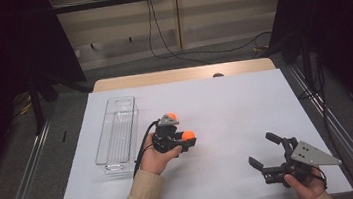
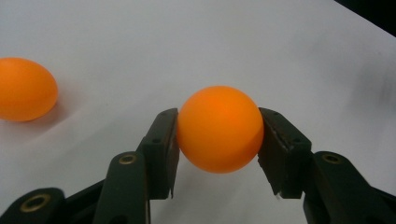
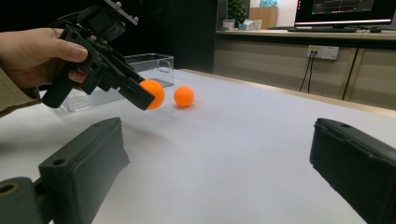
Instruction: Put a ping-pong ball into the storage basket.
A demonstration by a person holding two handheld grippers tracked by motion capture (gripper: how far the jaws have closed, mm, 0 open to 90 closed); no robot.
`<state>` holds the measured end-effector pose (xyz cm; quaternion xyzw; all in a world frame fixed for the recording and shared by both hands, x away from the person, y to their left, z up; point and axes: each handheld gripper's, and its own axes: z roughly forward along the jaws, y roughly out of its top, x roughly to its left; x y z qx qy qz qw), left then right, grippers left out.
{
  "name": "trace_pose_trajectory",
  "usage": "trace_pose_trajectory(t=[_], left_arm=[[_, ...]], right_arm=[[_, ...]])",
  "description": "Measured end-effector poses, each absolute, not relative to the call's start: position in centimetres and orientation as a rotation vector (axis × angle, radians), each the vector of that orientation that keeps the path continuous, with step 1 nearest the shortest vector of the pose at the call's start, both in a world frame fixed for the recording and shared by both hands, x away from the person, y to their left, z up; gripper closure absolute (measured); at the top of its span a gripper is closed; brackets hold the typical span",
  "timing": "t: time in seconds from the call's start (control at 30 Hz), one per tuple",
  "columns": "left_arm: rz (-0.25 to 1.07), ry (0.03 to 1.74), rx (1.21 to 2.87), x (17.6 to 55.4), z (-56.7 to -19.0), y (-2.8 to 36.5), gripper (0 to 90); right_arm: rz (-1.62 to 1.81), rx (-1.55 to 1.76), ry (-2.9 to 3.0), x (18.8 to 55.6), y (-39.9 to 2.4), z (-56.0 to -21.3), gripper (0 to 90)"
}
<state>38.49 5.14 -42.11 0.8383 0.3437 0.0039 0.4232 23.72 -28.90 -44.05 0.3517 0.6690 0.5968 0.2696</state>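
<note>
The left gripper (image 2: 219,135) held a smooth orange plastic ball (image 2: 219,129) between its pads, just above the white table (image 1: 226,109), right of the clear plastic tray (image 1: 118,131). A second orange ball (image 3: 184,96) lay near. The right gripper (image 1: 267,150) stood wide, empty. The round ball could slip out if the grip loosened.

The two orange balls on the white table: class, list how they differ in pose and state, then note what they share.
The held ball is clamped between the left gripper jaws; the free ball is untouched. The held ball hangs above the table, while the free ball rests on it. In the right gripper view, the free ball lies farther off, nearer the clear bin. Both are plain, round, orange and look alike in size.
</note>
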Motion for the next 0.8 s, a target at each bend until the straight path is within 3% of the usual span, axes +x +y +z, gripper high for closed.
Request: trace_pose_trajectory(t=[0.8], left_arm=[[0.017, 0.874, 2.091, 38.7, -41.5, 6.2, 50.8]], right_arm=[[1.61, 0.944, 1.803, 23.7, -28.9, -44.1, 2.6]])
